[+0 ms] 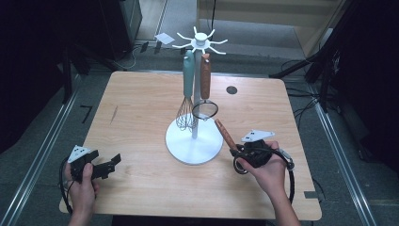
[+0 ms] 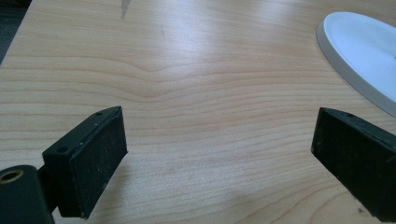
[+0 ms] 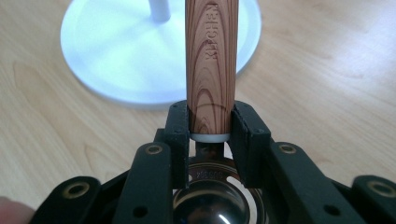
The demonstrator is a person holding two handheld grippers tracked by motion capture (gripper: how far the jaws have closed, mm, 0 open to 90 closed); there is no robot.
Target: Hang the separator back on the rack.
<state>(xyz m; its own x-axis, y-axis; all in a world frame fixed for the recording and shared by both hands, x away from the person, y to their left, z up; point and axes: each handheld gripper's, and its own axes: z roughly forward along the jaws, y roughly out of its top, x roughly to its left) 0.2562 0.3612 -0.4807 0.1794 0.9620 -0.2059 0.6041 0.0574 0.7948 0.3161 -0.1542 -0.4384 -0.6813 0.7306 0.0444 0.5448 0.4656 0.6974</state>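
Observation:
My right gripper (image 1: 239,151) is shut on the lower end of a wood-grain utensil handle (image 1: 225,133), which slants up and left toward the white stand's base (image 1: 181,149). In the right gripper view both pads (image 3: 178,125) press on the handle (image 3: 209,60), and a shiny metal bowl (image 3: 212,205) sits just behind them. My left gripper (image 1: 107,166) rests open near the table's front left corner. Its jaws (image 2: 219,140) stand wide apart over bare wood with nothing between them. A teal-handled whisk (image 1: 187,106) and a wood-handled strainer (image 1: 205,101) hang from the stand.
The white stand's hooked top (image 1: 201,41) rises above the table's middle. A dark round spot (image 1: 231,90) marks the wooden table (image 1: 136,103) at the back right. A white sheet (image 1: 164,38) lies on the floor behind.

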